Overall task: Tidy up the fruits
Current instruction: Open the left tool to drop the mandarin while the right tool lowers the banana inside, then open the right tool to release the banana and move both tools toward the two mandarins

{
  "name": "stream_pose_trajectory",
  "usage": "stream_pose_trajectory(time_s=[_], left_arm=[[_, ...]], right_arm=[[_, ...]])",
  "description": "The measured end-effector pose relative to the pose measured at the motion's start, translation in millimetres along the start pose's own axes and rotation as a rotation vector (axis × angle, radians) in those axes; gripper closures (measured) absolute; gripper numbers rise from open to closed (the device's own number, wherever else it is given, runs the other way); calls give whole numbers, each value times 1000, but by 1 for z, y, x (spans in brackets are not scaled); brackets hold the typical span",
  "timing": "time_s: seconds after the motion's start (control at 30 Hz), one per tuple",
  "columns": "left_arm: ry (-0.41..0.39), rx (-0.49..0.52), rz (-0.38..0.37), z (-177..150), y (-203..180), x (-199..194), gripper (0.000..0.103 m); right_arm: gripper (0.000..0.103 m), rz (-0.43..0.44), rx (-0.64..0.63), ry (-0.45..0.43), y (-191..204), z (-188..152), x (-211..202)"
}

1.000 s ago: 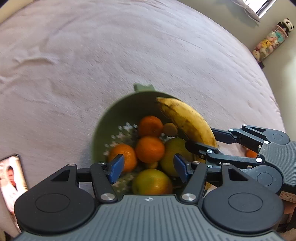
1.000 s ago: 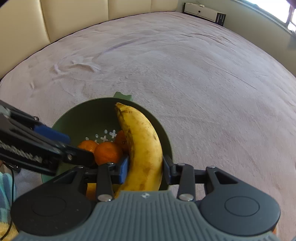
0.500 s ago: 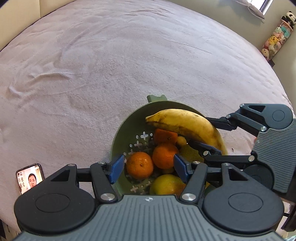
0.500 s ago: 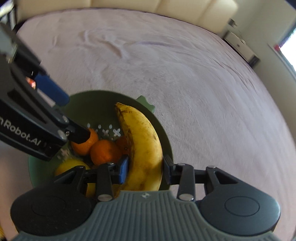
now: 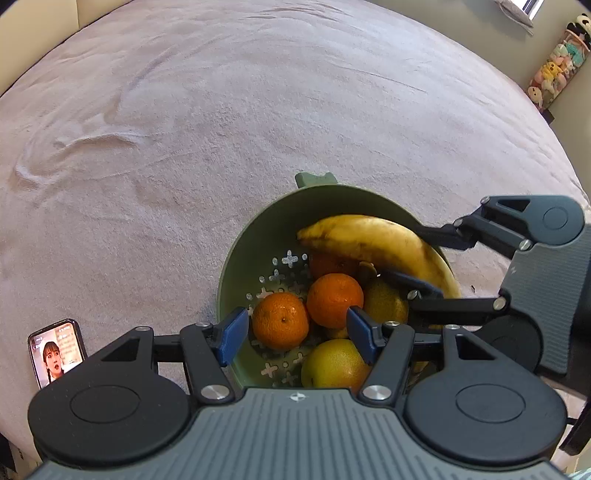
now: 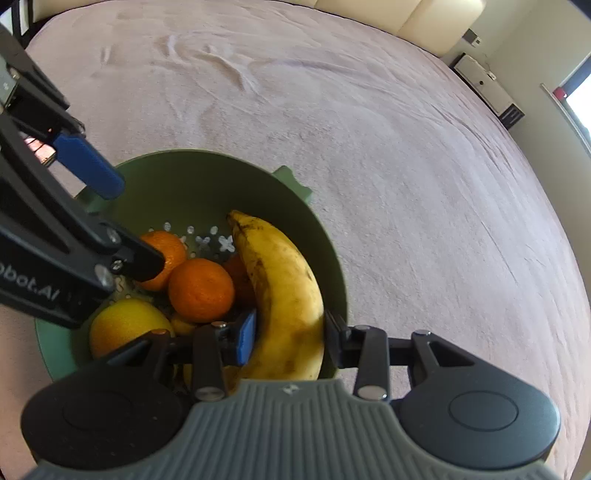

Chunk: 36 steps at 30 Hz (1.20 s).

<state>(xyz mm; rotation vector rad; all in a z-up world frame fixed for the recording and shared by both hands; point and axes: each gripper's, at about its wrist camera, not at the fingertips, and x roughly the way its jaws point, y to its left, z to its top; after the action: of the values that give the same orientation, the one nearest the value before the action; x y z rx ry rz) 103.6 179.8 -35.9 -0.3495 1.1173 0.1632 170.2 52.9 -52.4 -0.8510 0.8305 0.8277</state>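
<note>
We pinched the banana in our right gripper over the colander, apparently to lay it in; left gripper hung spread, empty.

Pink bedspread, cream headboard, bright window.

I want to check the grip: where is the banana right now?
In the right wrist view the banana sits clamped in the right tongs, over the right side of the green colander, beside the oranges.

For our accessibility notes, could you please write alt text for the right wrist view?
The right gripper clamps a banana above a green colander holding oranges, on a pink carpet.
</note>
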Motion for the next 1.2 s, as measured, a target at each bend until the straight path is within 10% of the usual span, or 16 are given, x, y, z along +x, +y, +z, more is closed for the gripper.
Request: stream_pose_trajectory(time_s=[0.57, 1.2], left_arm=[[-62, 17, -20, 1, -7, -9, 31], [-212, 146, -104, -11, -60, -32, 31]], right_arm=[[39, -18, 208, -93, -16, -21, -50], [39, -169, 729, -102, -29, -127, -111]])
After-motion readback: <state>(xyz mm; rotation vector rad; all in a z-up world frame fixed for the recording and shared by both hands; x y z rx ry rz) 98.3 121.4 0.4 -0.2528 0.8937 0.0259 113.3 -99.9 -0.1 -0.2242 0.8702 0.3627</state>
